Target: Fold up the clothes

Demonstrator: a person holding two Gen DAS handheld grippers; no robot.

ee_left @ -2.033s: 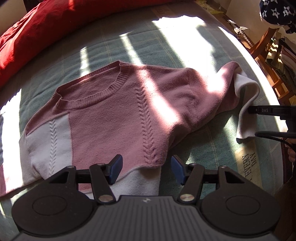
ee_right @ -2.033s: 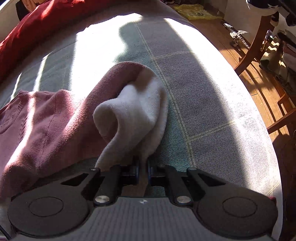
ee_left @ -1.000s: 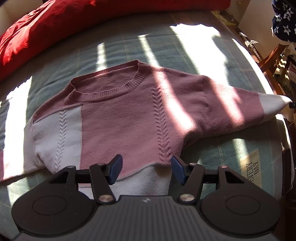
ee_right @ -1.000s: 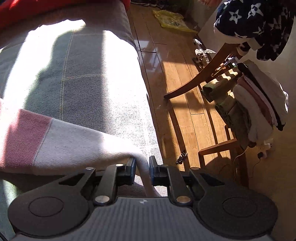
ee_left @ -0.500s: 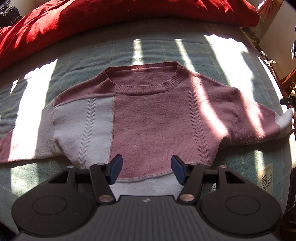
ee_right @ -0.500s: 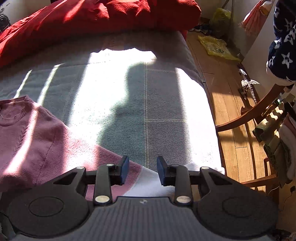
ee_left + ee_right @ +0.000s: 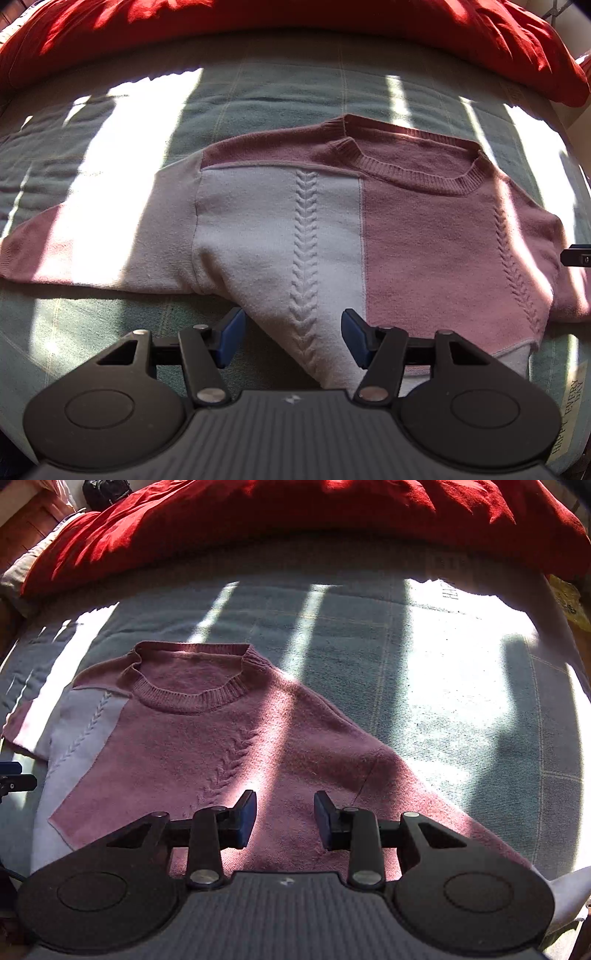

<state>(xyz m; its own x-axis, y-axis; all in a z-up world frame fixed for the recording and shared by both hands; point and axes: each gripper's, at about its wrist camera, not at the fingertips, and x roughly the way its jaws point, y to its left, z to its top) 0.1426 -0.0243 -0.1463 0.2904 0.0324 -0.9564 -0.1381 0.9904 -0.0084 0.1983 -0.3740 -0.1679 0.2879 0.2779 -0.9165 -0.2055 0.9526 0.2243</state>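
A pink and white knit sweater [image 7: 424,236] lies flat, front up, on the grey-green bedspread [image 7: 258,96], both sleeves spread out to the sides. My left gripper [image 7: 291,338] is open just above the white lower-left part of the body, near the hem. In the right wrist view the same sweater [image 7: 207,746] fills the lower left. My right gripper [image 7: 284,818] hangs open over the pink right side, by the armpit seam. The right sleeve's white cuff [image 7: 570,890] shows at the lower right edge. Nothing is between either pair of fingers.
A red duvet [image 7: 295,22] is bunched along the far side of the bed, and it shows too as the red duvet [image 7: 295,517] in the right wrist view. Strips of bright sunlight cross the bedspread [image 7: 461,686]. A printed label [image 7: 569,410] is at the near right corner.
My right gripper let go of the right sleeve's cuff, opened, and swung back left over the sweater's body. My left gripper moved left along the hem. The sweater now lies spread out.
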